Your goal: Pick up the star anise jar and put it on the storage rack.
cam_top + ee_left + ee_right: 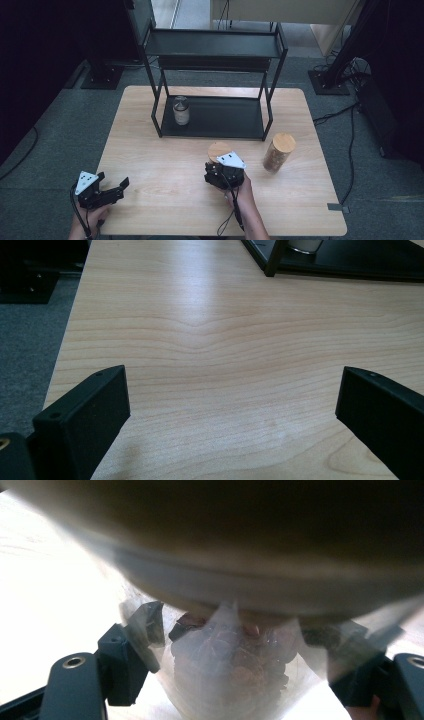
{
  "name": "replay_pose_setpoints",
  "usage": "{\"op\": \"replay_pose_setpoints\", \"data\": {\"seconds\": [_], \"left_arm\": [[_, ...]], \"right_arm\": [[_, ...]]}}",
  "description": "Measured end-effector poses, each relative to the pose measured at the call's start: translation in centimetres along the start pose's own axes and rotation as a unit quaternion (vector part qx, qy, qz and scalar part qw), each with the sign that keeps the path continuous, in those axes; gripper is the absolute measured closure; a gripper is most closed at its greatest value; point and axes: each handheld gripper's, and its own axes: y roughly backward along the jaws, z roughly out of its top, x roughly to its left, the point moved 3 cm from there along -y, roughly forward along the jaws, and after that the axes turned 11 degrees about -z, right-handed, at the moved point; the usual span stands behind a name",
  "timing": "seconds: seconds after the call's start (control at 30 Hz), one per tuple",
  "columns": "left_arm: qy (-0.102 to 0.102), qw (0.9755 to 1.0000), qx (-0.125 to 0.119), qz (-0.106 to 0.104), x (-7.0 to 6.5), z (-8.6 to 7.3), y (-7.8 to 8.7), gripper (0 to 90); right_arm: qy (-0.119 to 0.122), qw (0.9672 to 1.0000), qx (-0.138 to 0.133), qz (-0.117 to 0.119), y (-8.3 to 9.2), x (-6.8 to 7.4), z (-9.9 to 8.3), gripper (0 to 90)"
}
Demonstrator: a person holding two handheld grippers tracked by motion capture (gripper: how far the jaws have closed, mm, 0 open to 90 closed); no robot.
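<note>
Grey carpet surrounds a pale wooden table (165, 200), with a black two-tier rack (215, 47) standing at its far edge and a small glass jar (181, 110) on the rack's lower shelf, toward its left end. Near the middle of the table, a little toward the near edge, the right gripper (218, 165) is clamped on a clear jar (230, 675) with a round wooden lid (218, 149); in the right gripper view the jaws press the transparent wall from both sides just under the lid, and brown contents show through the glass. A second, taller jar with wooden lid (278, 152) stands just to the right, toward the right edge, apart from the held one. The left gripper (112, 189) rests by the near left corner with its jaws spread wide and nothing between them, only bare wood ahead in the left gripper view. The held jar looks rigid and smooth, probably glass or hard plastic, so it is likely slippery and would break or crack if dropped; filled as it is, it should have some weight. A grip on the straight wall below the lid seems soundest, since the lid may only sit loose and could lift off if taken alone. Keeping it upright would guard the contents.
</note>
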Motion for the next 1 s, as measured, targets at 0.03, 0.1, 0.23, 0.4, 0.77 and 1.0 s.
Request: {"op": "replay_pose_setpoints", "data": {"seconds": [0.03, 0.1, 0.23, 0.4, 0.77, 1.0], "left_arm": [[0.000, 1.0000, 0.000, 0.000, 0.0, 0.0, 0.0, 1.1], [0.000, 1.0000, -0.001, 0.001, 0.0, 0.0, 0.0, 1.0], [0.000, 1.0000, -0.002, 0.001, 0.0, 0.0, 0.0, 1.1], [0.000, 1.0000, -0.003, 0.002, 0.0, 0.0, 0.0, 1.1], [0.001, 1.0000, -0.005, 0.003, 0.0, 0.0, 0.1, 1.1], [0.002, 1.0000, -0.004, 0.003, 0.0, 0.0, 0.1, 1.1]], "right_arm": [[0.000, 1.0000, 0.000, 0.000, -0.2, 0.1, 0.2, 24.8], [0.001, 1.0000, 0.002, -0.001, -0.6, 0.2, 0.4, 24.8], [0.002, 1.0000, 0.000, -0.003, -1.2, 0.2, 0.9, 24.8], [-0.001, 1.0000, 0.005, -0.005, -1.9, 0.3, 1.5, 24.9], [0.001, 0.9998, 0.010, -0.016, -3.1, 0.1, 2.5, 24.9], [-0.002, 0.9996, 0.016, -0.022, -3.8, 0.1, 3.2, 24.9]]}}
